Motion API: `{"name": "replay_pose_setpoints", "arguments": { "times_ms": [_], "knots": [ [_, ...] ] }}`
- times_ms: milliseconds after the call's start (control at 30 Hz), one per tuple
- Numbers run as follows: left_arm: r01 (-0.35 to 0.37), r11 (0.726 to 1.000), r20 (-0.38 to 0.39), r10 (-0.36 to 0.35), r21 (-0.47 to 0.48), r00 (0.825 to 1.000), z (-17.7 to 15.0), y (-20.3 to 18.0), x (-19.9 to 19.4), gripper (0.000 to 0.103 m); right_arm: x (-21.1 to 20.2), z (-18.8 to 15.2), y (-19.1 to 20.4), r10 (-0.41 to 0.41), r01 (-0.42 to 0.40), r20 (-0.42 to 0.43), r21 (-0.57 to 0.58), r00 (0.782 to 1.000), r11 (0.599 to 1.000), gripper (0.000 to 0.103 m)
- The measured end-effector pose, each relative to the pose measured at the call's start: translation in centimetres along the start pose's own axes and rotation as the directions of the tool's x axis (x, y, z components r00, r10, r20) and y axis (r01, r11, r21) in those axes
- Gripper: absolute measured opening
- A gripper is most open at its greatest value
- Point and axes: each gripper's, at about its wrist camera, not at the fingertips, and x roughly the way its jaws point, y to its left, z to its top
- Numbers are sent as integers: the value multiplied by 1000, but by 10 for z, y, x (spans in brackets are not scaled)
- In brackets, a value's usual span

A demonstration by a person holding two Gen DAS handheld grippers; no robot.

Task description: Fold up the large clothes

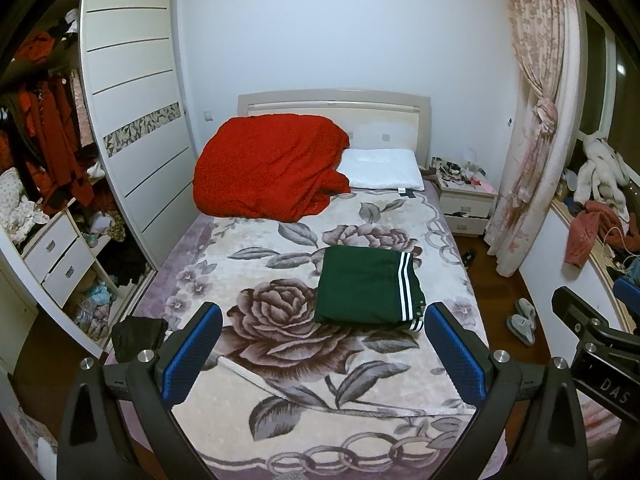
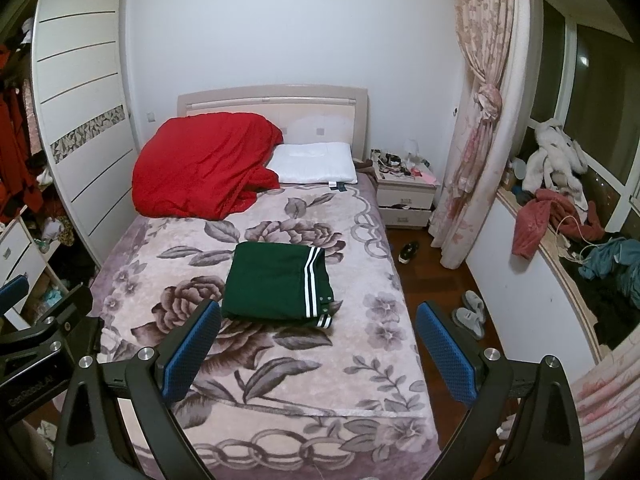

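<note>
Left wrist view looks down the bed (image 1: 248,364) from its foot, and my left gripper (image 1: 322,350) hangs over the near end of the flowered blanket (image 1: 280,336) with its blue pads (image 1: 192,356) spread wide and nothing between them. Beyond them lies the green garment (image 1: 360,288), folded into a neat, flat rectangle on the middle of the blanket, slightly toward the right side. It is dark green, with two white stripes running along its right edge and a striped cuff peeking out at the near right corner, where small metal snaps show. The layers sit stacked squarely, with the top surface smooth. My right gripper (image 2: 318,344) is also held wide apart and empty, hovering above the foot of the bed, and from the right wrist view the garment rests just past its left pad (image 2: 192,350), apart from it. Farther up the bed a bunched red quilt (image 1: 268,168) leans against the headboard (image 1: 336,104), with a white pillow (image 1: 380,168) beside it. Gray slippers (image 2: 468,314) lie on the wooden floor to the right of the bed.
</note>
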Motion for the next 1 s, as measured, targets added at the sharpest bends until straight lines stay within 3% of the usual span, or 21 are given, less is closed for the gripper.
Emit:
{"name": "replay_pose_setpoints", "arguments": {
  "times_ms": [1000],
  "knots": [
    [-8,1000,5,8,-3,1000,3,5,0,103,3,6,1,-6,6,11,-6,1000,1000,100]
  ]
}}
